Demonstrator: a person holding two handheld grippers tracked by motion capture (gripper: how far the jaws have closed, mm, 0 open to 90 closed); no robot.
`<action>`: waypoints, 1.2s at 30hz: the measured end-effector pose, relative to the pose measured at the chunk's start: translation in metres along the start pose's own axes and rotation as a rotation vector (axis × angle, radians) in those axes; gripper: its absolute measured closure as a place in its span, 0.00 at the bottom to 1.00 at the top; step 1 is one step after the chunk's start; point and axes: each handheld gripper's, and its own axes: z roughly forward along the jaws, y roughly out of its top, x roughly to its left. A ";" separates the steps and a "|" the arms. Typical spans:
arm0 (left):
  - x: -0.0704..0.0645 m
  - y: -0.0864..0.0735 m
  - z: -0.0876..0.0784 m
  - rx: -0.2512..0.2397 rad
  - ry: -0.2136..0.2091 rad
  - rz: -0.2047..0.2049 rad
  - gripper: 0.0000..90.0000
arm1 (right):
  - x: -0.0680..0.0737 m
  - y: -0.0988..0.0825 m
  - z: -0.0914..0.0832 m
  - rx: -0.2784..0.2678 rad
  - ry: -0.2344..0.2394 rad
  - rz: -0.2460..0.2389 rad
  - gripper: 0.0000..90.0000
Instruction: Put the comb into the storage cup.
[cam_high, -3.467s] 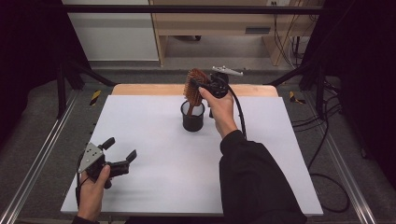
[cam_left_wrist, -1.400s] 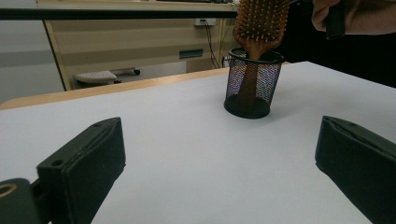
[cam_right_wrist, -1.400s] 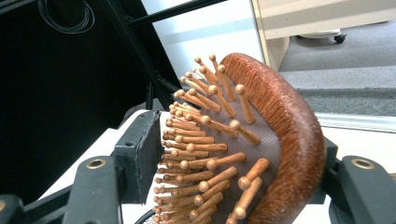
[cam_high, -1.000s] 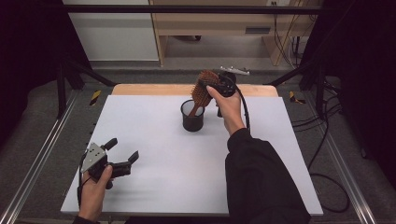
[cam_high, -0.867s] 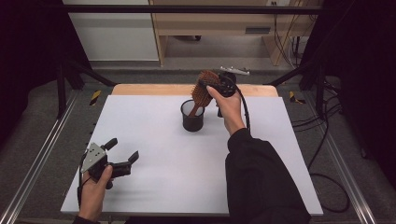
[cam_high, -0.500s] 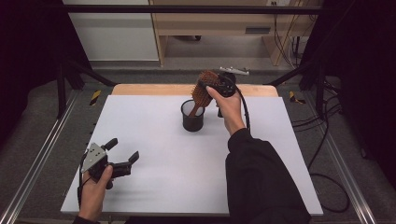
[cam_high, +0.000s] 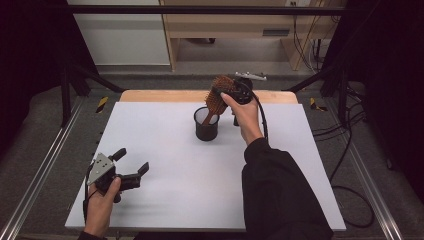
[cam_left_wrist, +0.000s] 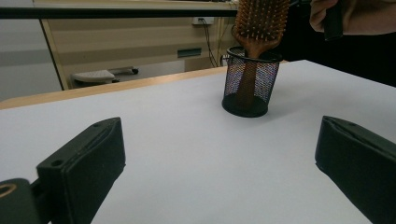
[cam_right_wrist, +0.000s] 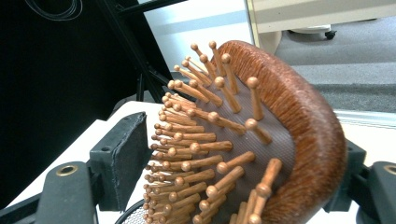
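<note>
A wooden hairbrush (cam_high: 218, 96) stands handle-down in a black mesh cup (cam_high: 206, 126) at the back middle of the white table, its head leaning up and to the right. My right gripper (cam_high: 228, 93) is at the brush head, one jaw on the bristle side and one behind the back. In the right gripper view the left pad (cam_right_wrist: 122, 154) stands just off the bristle tips of the brush (cam_right_wrist: 285, 135). These jaws have just been opening, with the head between them. My left gripper (cam_high: 132, 160) rests open and empty near the front left, facing the cup (cam_left_wrist: 250, 86).
A white mat (cam_high: 165, 165) covers the table, with a wooden strip (cam_high: 150, 95) along the back edge. Metal rails (cam_high: 45, 170) run along the left side. Cables (cam_high: 350, 155) lie on the floor to the right. A wooden bench (cam_high: 225, 30) stands beyond the table.
Since the earliest frame the right hand and the brush head have shifted slightly right, and the brush leans more. Over the last second nothing visibly moved. The left hand stays still.
</note>
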 end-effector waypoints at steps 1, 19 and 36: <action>0.000 0.000 0.000 0.000 0.000 0.001 0.02 | 0.000 0.000 0.000 0.002 0.000 0.000 0.24; -0.001 0.001 0.000 -0.003 0.001 0.002 0.02 | 0.005 0.002 -0.015 0.003 -0.046 -0.060 0.08; 0.000 0.001 0.000 -0.008 0.017 -0.005 0.02 | 0.014 0.009 -0.050 -0.016 -0.080 -0.129 0.07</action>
